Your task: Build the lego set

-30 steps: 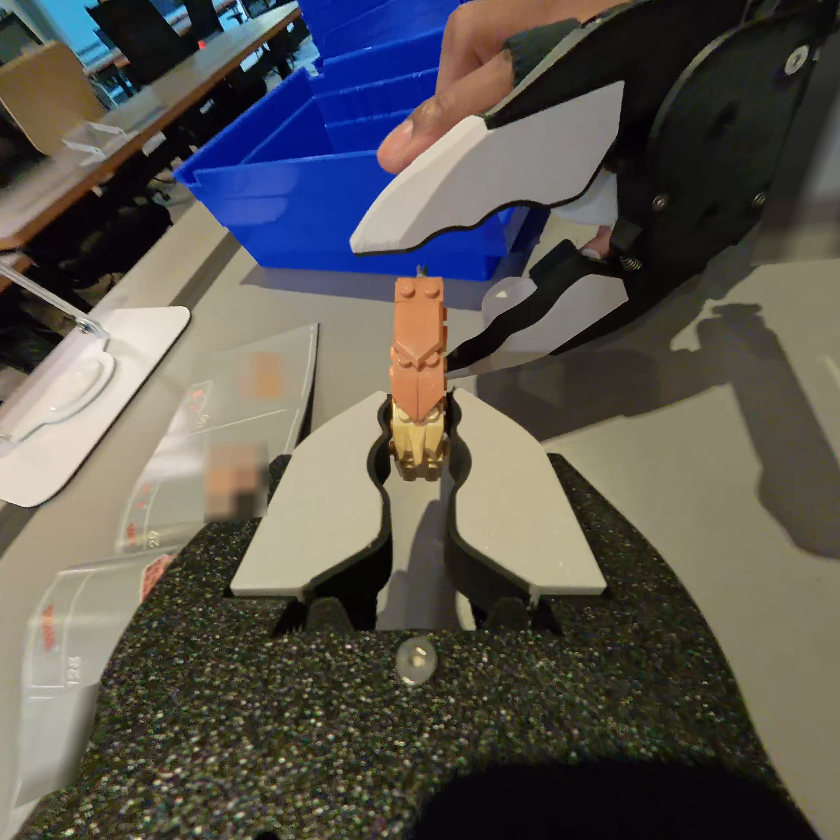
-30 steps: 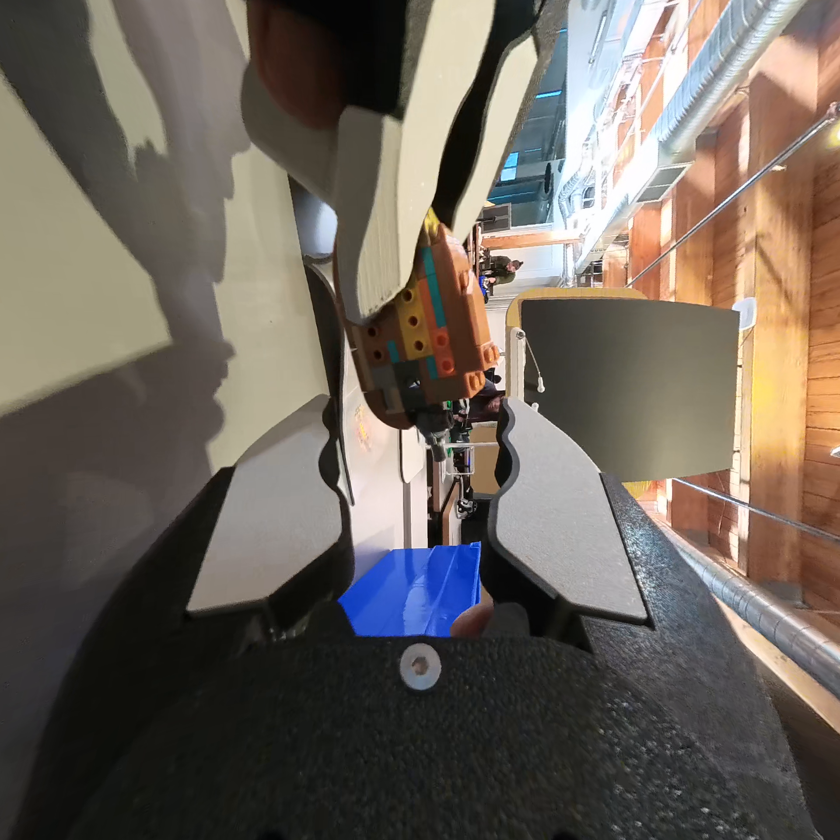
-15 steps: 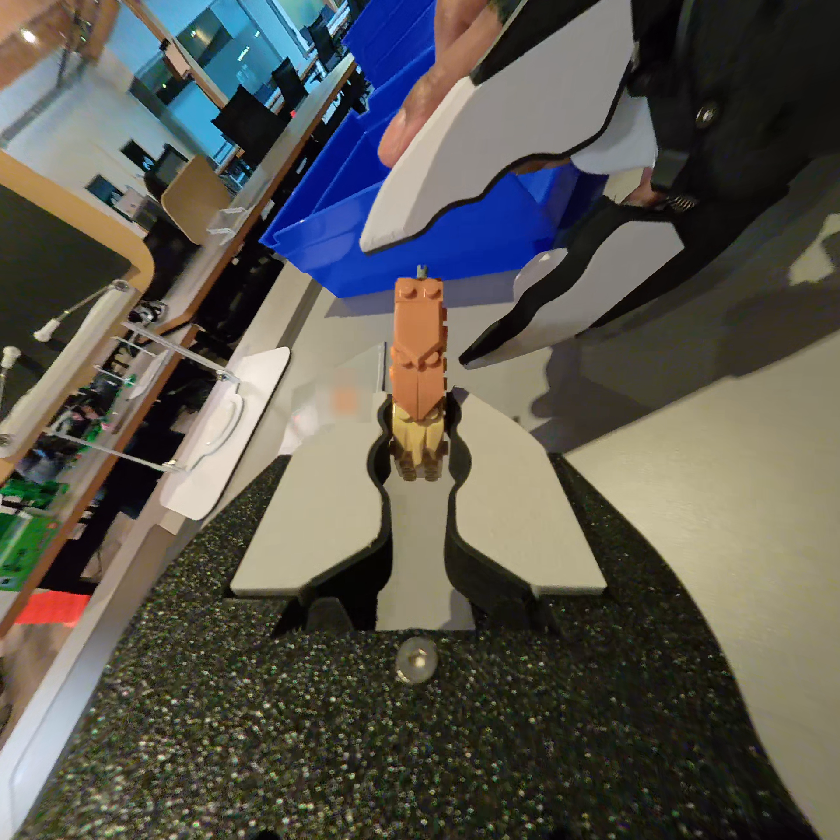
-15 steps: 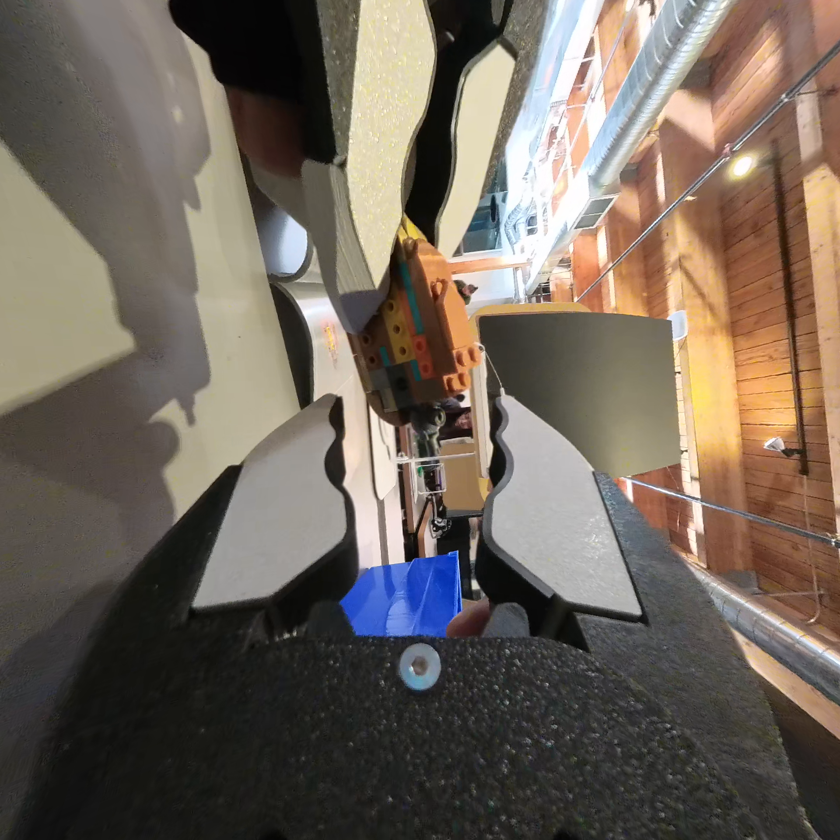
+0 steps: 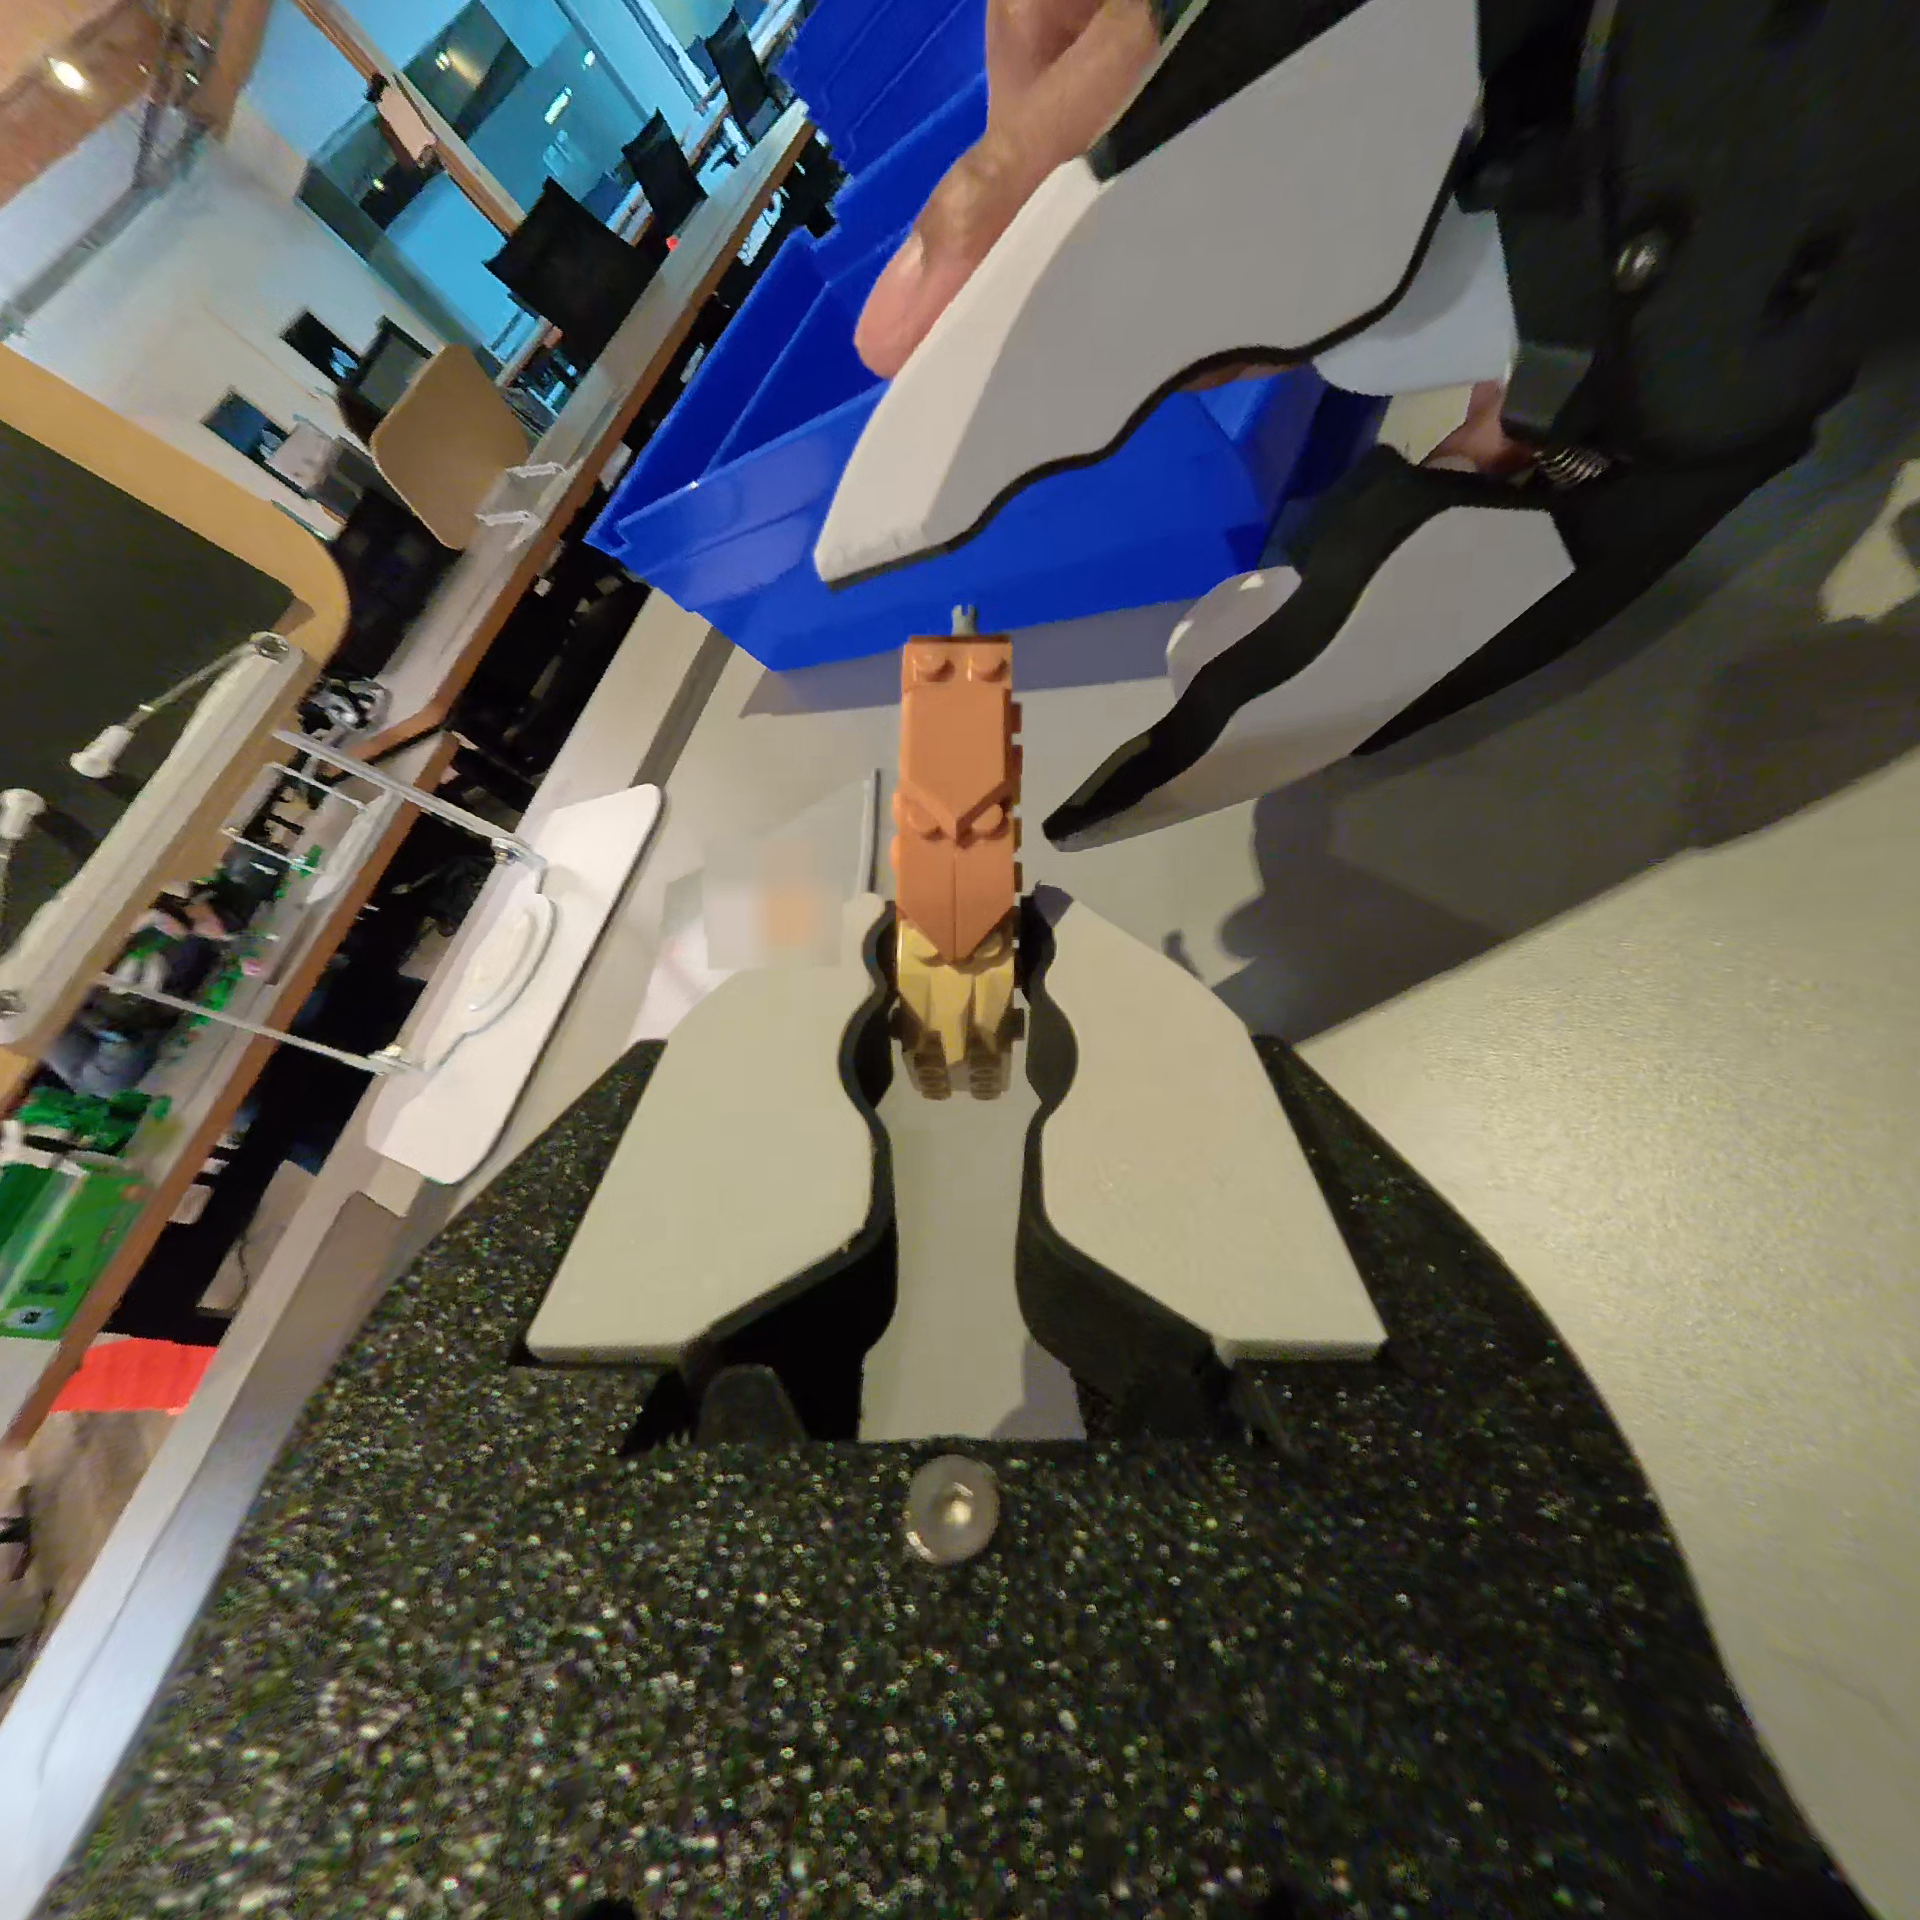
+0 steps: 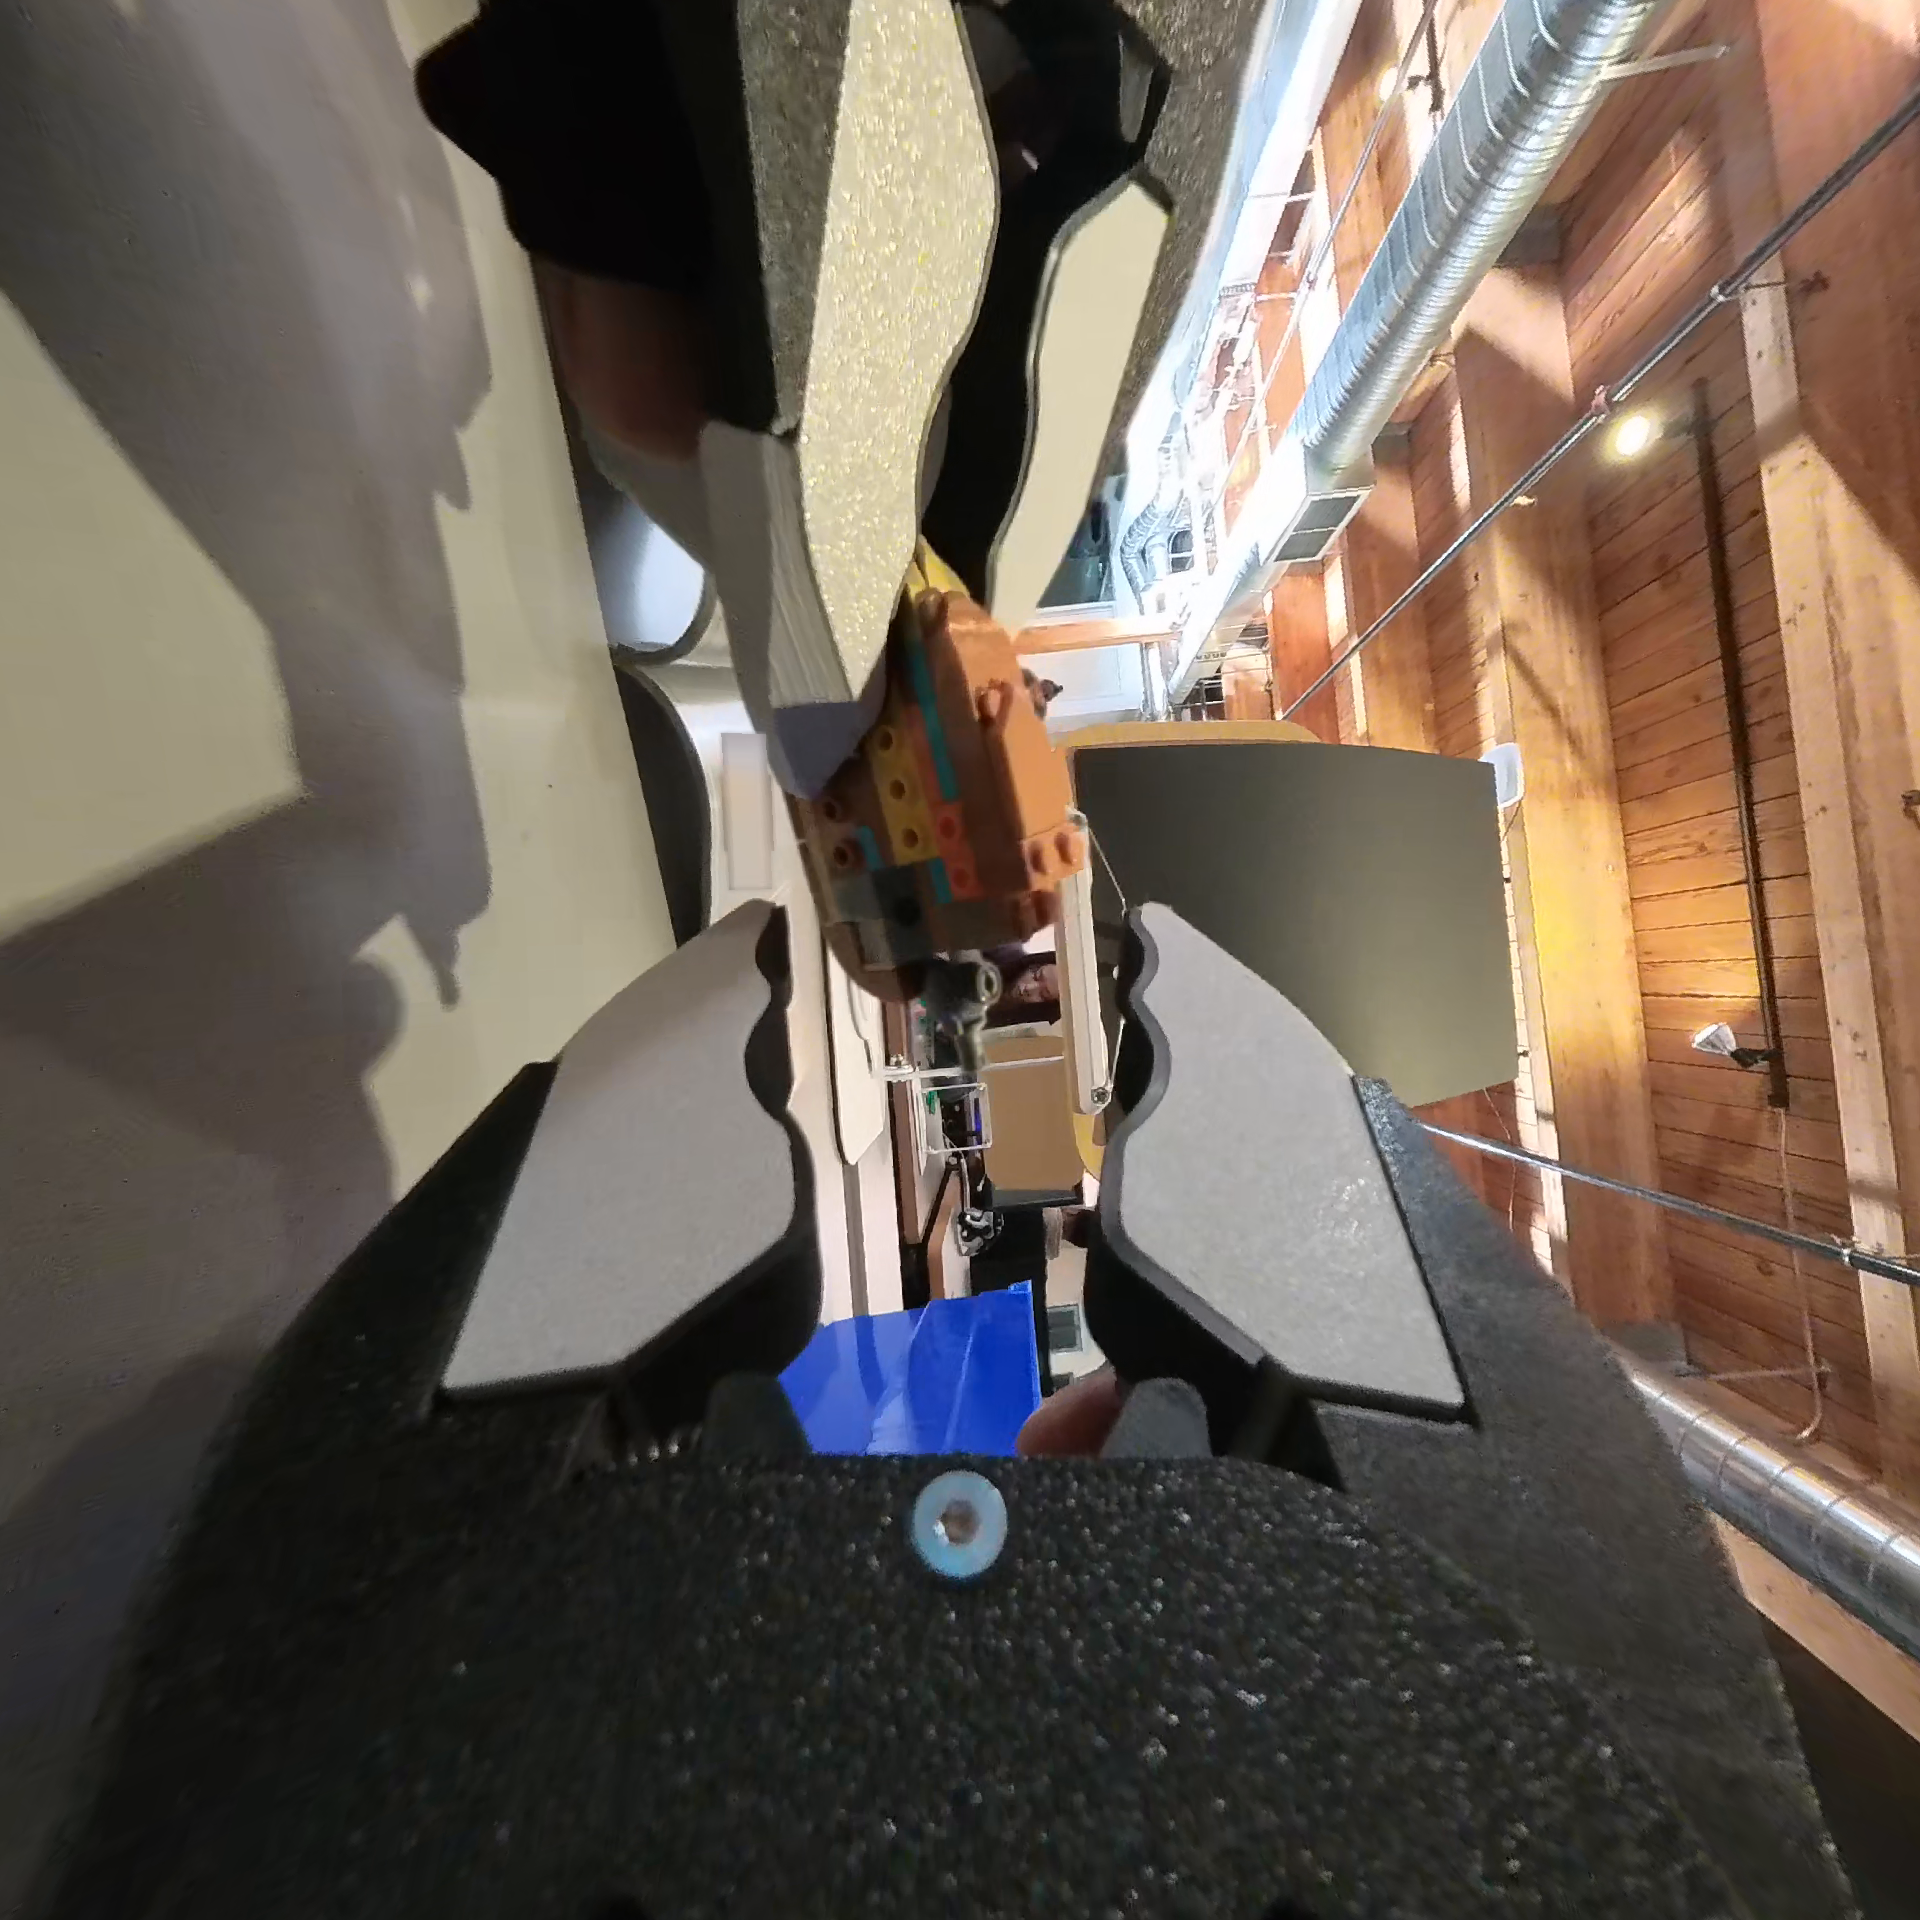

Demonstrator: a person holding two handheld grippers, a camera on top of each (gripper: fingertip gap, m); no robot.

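We see the left gripper [image 5: 956,997] pinching a lego model [image 5: 958,821] by its tan lower end, both fingertips pressed against its sides, so the brown-orange body sticks out forward from between them, above the grey table [image 5: 1621,1091]. A small grey peg shows at the model's far tip. Just beyond and to the right, the right gripper [image 5: 945,686] hangs with its fingers spread wide — one white finger above the model's tip, the other beside it to the right — and nothing between them; a person's hand [image 5: 966,177] rests on its upper finger. From the right wrist view, the right gripper [image 6: 951,935] is likewise wide open, its two tips flanking the near end of the model [image 6: 935,821] without touching it, as far as we can tell. Here the model shows orange, yellow and teal bricks with a grey piece at its near end, and the left gripper [image 6: 935,592] clamps it from the far side. Blue bins [image 5: 790,457] stand on the table behind the model — well apart from it — and a clear plastic bag [image 5: 769,914] lies flat on the table to the left of the left gripper's fingers.
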